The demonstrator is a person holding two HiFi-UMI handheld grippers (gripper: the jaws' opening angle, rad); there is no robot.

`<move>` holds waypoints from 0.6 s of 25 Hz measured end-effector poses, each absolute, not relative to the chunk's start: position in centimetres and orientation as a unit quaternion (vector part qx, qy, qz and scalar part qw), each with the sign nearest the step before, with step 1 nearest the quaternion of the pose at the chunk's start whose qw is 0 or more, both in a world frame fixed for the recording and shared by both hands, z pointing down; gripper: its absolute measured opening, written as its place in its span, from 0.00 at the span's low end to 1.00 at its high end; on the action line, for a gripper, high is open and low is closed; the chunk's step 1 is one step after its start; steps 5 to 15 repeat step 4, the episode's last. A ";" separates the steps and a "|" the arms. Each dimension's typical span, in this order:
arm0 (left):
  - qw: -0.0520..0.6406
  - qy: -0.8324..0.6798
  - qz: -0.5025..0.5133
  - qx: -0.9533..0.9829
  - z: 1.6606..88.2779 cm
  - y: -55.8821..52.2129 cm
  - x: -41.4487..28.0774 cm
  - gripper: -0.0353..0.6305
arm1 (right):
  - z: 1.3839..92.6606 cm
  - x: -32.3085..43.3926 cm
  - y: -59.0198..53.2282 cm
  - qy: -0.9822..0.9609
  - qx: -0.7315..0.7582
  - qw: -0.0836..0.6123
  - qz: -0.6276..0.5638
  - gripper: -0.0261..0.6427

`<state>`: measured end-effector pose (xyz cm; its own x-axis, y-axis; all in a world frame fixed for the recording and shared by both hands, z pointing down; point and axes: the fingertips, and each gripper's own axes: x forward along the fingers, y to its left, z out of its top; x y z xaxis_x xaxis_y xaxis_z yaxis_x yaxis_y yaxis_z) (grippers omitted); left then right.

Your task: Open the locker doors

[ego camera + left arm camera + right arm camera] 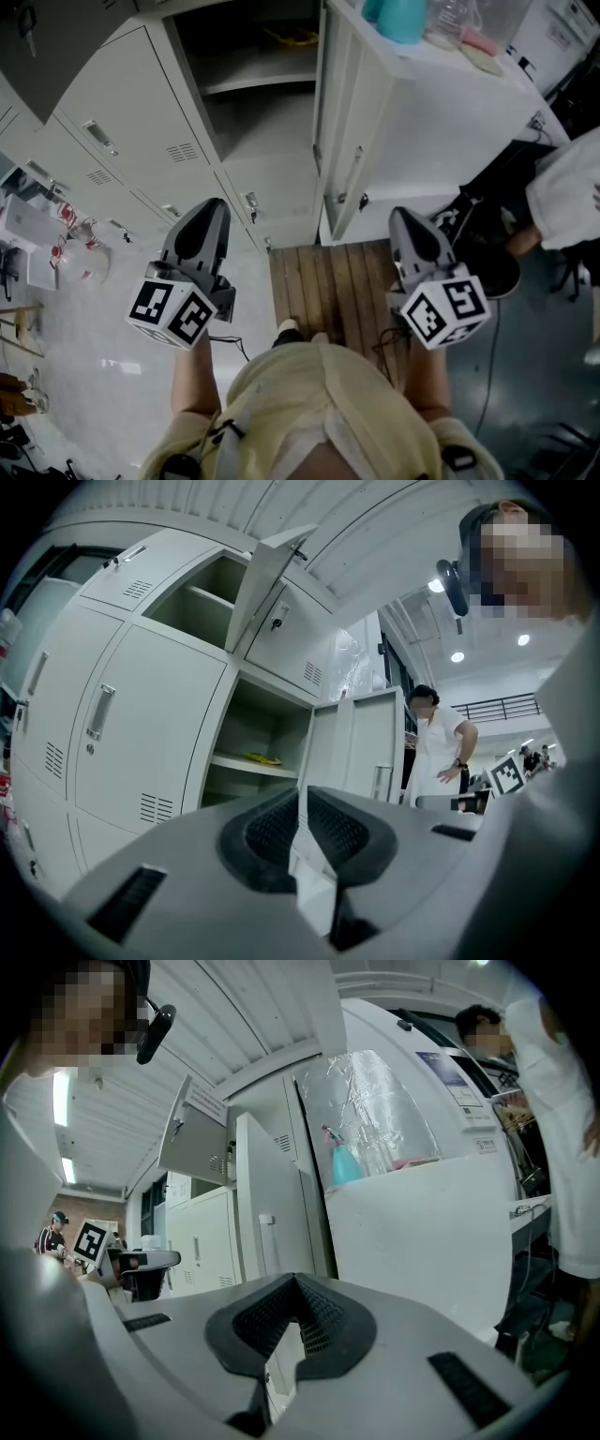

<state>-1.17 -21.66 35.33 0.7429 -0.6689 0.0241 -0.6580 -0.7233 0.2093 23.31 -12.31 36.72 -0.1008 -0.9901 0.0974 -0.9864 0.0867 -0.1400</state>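
Note:
A bank of pale grey lockers [122,122] fills the far side in the head view. One middle compartment [262,84] stands open, a shelf and a yellow thing inside, its door [342,141] swung out to the right. Doors to the left are closed, each with a handle [97,134]. My left gripper [214,202] hovers short of the lower doors. In the left gripper view the left gripper [302,789] shows only a thin slit between its pads, with nothing in it. My right gripper [401,211] is level beside the open door. The right gripper [296,1279] has its tips touching, empty.
An upper locker door [267,574] hangs open overhead. A teal bottle [403,19] and other items sit on the locker top. A person in white [436,747] stands at the right. Wooden boards [328,291] lie underfoot, and clutter [66,244] sits on the floor at left.

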 end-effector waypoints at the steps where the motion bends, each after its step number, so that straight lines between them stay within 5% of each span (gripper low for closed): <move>1: 0.102 -0.358 -0.028 0.928 35.2 -21.7 -1.2 0.10 | 36.7 23.3 -12.4 0.737 -0.670 0.011 -0.084 0.04; 15: 0.096 -0.359 -0.030 0.928 35.0 -21.9 -1.4 0.10 | 36.6 23.4 -12.5 0.738 -0.670 0.011 -0.082 0.04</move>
